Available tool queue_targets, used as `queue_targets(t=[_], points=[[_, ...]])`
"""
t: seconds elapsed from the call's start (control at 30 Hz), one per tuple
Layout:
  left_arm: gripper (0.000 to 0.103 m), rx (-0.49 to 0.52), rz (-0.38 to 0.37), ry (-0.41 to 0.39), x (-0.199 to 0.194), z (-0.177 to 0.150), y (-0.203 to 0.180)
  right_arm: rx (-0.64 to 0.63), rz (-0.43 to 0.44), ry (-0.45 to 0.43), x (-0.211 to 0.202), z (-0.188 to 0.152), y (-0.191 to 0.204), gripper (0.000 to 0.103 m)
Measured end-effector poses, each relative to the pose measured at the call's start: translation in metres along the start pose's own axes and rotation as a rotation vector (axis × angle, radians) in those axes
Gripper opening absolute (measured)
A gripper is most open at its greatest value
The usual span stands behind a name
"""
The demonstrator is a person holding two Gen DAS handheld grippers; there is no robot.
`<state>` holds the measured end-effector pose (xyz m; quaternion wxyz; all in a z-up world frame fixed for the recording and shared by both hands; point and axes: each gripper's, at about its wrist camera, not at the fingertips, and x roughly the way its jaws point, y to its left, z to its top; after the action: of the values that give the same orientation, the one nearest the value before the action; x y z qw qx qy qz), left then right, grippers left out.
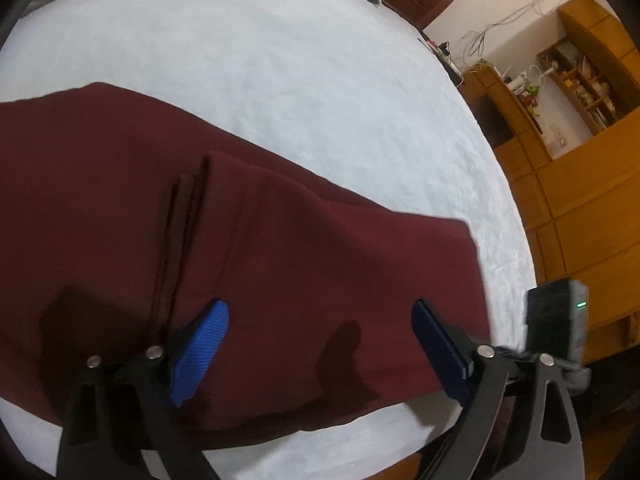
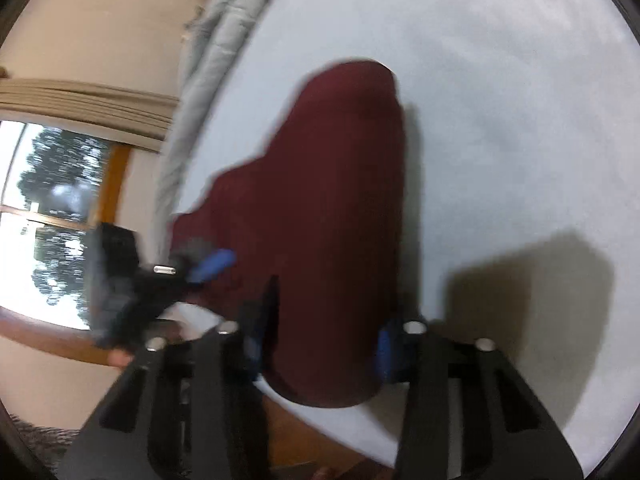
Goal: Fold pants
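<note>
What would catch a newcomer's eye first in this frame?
The maroon pants dominate, lying partly folded across the pale bed sheet near its front edge. The left gripper hovers over them with blue pads spread wide. In the blurred right wrist view, the right gripper straddles the cloth's near end, its jaws apart.

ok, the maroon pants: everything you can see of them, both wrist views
The pants are dark maroon, a soft matte knit by the look, lying flat on the pale bed sheet near its front edge. An upper layer with parallel creases lies over a lower one, so partly folded. The left gripper hangs open above them. The right gripper straddles the near end, blurred.
</note>
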<state>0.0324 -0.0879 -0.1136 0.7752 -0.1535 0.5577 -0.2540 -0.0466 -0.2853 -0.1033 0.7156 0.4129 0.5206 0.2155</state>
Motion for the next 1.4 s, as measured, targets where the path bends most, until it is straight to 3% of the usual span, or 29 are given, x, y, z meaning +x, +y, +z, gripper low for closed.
queue_targets(t=[0.07,0.17,0.23,0.3,0.43,0.53,0.67,0.83,0.9,1.03,1.1,1.23,1.3,1.4], points=[[0.091,-0.003,-0.021,0.002,-0.004,-0.004,0.000,-0.073,0.004,-0.035,-0.015,-0.003,0.022,0.032],[0.091,0.024,-0.003,-0.008,-0.006,-0.009,-0.003,-0.162,-0.108,-0.055,-0.017,-0.009,0.042,0.032],[0.091,0.040,0.001,-0.011,-0.005,-0.012,-0.001,-0.159,-0.236,-0.033,-0.006,-0.010,0.030,0.032],[0.091,0.048,0.004,-0.011,-0.003,-0.013,-0.001,-0.088,-0.283,0.011,0.008,-0.009,0.006,0.034],[0.090,0.088,0.027,-0.016,-0.006,-0.017,-0.002,-0.016,-0.228,0.007,0.008,-0.011,-0.010,0.039],[0.090,0.080,0.040,-0.022,-0.015,-0.014,-0.006,-0.107,-0.322,-0.009,-0.008,-0.010,0.017,0.049],[0.090,0.082,-0.024,-0.102,-0.042,0.000,-0.021,-0.198,-0.400,-0.098,-0.030,-0.002,0.048,0.049],[0.090,0.084,-0.093,-0.104,-0.031,0.024,-0.036,-0.265,-0.361,-0.167,-0.034,0.032,0.068,0.049],[0.090,0.076,-0.084,-0.066,-0.016,0.028,-0.034,-0.245,-0.314,-0.141,-0.025,0.043,0.065,0.049],[0.089,0.010,-0.047,0.026,0.012,0.019,-0.010,-0.179,-0.372,-0.085,-0.009,0.051,0.031,0.039],[0.086,-0.005,-0.076,0.021,0.015,0.016,0.000,-0.140,-0.368,-0.079,-0.002,0.054,0.016,0.035],[0.084,0.047,-0.033,0.024,0.016,0.010,-0.003,-0.120,-0.346,-0.088,0.000,0.053,0.005,0.034],[0.084,0.067,-0.017,0.017,0.012,0.007,-0.006,-0.127,-0.348,-0.093,-0.005,0.053,0.011,0.037],[0.085,0.083,0.028,-0.003,-0.007,0.004,-0.009,-0.157,-0.345,-0.122,-0.012,0.050,0.033,0.055]])
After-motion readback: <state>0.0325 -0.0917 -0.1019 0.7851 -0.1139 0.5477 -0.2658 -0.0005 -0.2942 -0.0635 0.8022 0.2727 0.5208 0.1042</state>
